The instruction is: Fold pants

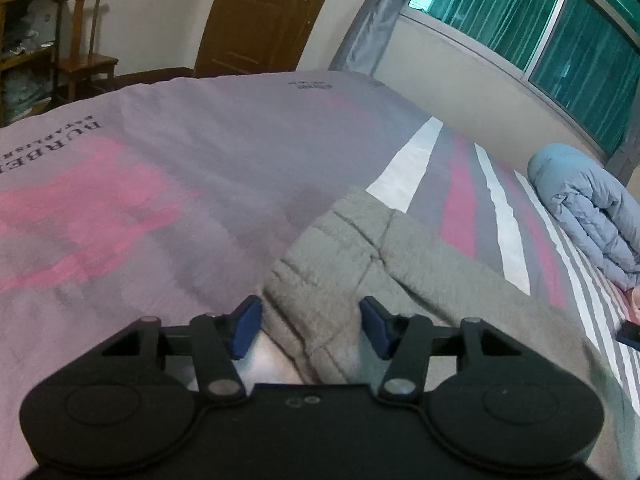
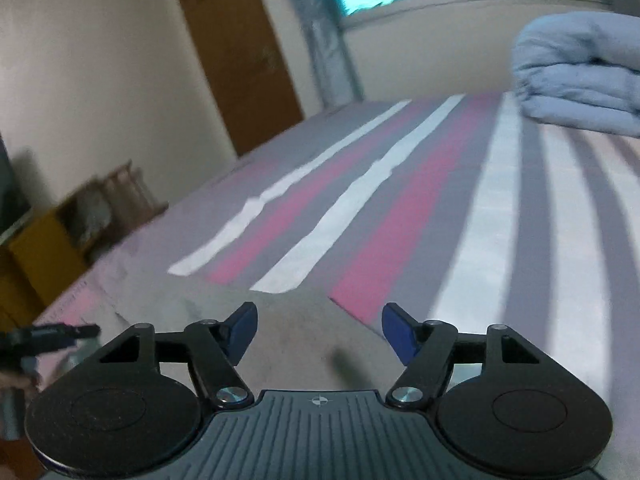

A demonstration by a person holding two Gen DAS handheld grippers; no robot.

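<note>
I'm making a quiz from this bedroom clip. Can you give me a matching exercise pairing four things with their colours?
Things:
1. pants
2. folded duvet
3. door
4. curtain

Colours:
A. brown
B. grey
C. teal green
D. light blue

Pairs: 1-B, 2-D, 3-A, 4-C

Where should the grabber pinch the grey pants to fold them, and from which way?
Probably the thick stitched band at the near end of the grey pants. It bunches up right between the left gripper pads, so come from the near side, pointing across the bed. The doubled, seamed cloth looks firmer to pinch than the flat part. The right gripper is open above the flat part.
</note>
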